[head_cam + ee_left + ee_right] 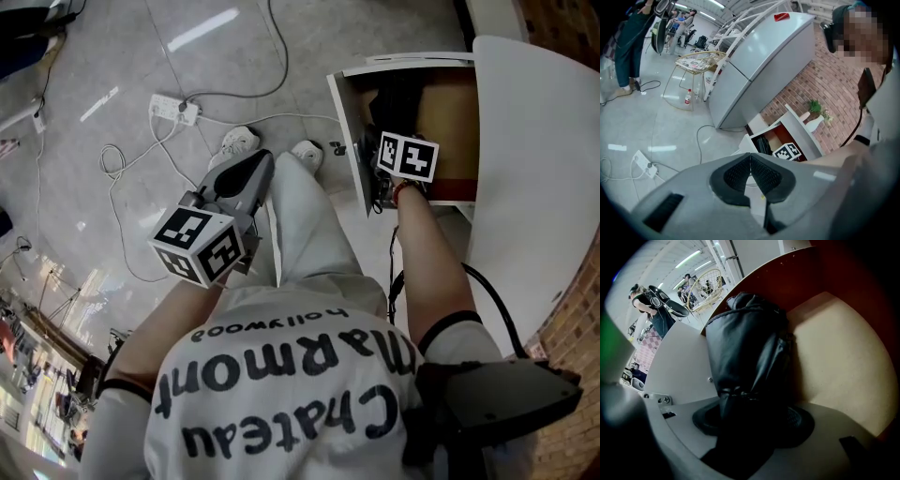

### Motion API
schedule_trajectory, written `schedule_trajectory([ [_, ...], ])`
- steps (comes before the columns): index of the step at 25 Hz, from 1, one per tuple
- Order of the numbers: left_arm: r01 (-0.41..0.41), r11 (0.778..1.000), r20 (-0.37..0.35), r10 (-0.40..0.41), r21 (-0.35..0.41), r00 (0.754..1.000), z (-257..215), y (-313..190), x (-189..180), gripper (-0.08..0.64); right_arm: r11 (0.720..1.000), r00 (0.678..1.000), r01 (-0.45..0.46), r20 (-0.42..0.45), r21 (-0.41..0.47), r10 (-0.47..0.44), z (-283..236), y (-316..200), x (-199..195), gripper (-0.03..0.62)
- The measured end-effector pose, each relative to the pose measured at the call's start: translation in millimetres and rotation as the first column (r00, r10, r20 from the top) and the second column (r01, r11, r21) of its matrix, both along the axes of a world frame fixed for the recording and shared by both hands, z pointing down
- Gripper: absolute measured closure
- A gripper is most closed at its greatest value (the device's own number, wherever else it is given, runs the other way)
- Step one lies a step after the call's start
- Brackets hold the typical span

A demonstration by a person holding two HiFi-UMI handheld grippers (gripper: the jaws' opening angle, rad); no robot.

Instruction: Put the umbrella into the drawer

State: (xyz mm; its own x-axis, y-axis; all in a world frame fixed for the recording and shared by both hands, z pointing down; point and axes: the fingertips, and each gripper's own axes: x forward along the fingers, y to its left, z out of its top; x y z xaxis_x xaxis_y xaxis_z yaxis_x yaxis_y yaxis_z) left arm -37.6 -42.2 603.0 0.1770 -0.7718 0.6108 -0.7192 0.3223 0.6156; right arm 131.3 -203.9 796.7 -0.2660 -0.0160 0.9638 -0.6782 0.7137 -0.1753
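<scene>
The black folded umbrella (pixel 745 348) lies inside the open white drawer (pixel 349 141), over its beige bottom (pixel 834 357) and next to its white side wall (pixel 679 362). My right gripper (pixel 752 420) is shut on the umbrella's near end, and the fabric fills the gap between the pads. In the head view, only the marker cube of the right gripper (pixel 408 157) shows, down inside the drawer. My left gripper (pixel 255 164) hangs over the person's leg, away from the drawer. The jaws of the left gripper (pixel 750 171) are shut with nothing between them.
A white tabletop (pixel 534 169) overhangs the drawer on the right, with a brick wall behind. A power strip (pixel 175 109) and loose cables lie on the grey floor by the person's shoes (pixel 239 142). A grey cabinet (pixel 759 61) and a wire chair (pixel 696 63) stand farther off.
</scene>
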Motion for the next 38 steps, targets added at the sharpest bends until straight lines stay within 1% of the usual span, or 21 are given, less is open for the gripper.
schedule_trajectory([
  [2, 0.015, 1.000, -0.004, -0.015, -0.002, 1.000, -0.4, 4.6, 2.4, 0.543, 1.000, 1.000, -0.003, 0.005, -0.002, 0.003, 0.1, -1.2, -1.1, 0.357],
  [4, 0.016, 1.000, -0.011, -0.016, -0.008, 1.000, -2.0, 11.9, 8.2, 0.543, 1.000, 1.000, -0.011, -0.004, -0.003, 0.011, -1.8, -1.0, 1.5, 0.339],
  [9, 0.011, 1.000, -0.017, -0.011, -0.020, 1.000, -6.9, 29.0, 18.2, 0.543, 0.998, 0.998, -0.067, -0.007, -0.001, 0.067, -7.0, 1.9, 8.3, 0.335],
  [14, -0.003, 1.000, -0.009, 0.002, -0.007, 1.000, -14.0, 32.2, 15.2, 0.543, 0.995, 0.995, -0.097, -0.007, -0.006, 0.097, -13.7, 2.3, 10.6, 0.334],
  [20, 0.012, 1.000, 0.023, -0.012, 0.014, 1.000, -20.7, 37.6, 4.0, 0.543, 0.994, 0.994, -0.112, 0.012, -0.015, 0.112, -15.6, 4.9, 14.4, 0.336],
  [23, 0.010, 1.000, 0.033, -0.010, 0.017, 0.999, -22.0, 42.0, 3.3, 0.543, 0.994, 0.994, -0.107, 0.025, 0.009, 0.106, -15.7, 2.9, 14.8, 0.334],
  [28, -0.017, 1.000, 0.028, 0.016, 0.018, 0.999, -30.3, 50.3, 11.1, 0.543, 0.987, 0.991, -0.130, 0.040, 0.090, 0.127, -26.9, 1.7, 17.4, 0.335],
  [32, -0.034, 0.999, 0.025, 0.034, 0.024, 0.999, -35.1, 54.2, 14.1, 0.543, 0.985, 0.988, -0.144, 0.065, 0.097, 0.138, -34.1, 2.6, 18.2, 0.336],
  [38, -0.049, 0.998, 0.031, 0.048, 0.044, 0.998, -45.4, 59.6, 9.6, 0.543, 0.977, 0.982, -0.183, 0.076, 0.113, 0.175, -50.3, 4.2, 23.2, 0.336],
])
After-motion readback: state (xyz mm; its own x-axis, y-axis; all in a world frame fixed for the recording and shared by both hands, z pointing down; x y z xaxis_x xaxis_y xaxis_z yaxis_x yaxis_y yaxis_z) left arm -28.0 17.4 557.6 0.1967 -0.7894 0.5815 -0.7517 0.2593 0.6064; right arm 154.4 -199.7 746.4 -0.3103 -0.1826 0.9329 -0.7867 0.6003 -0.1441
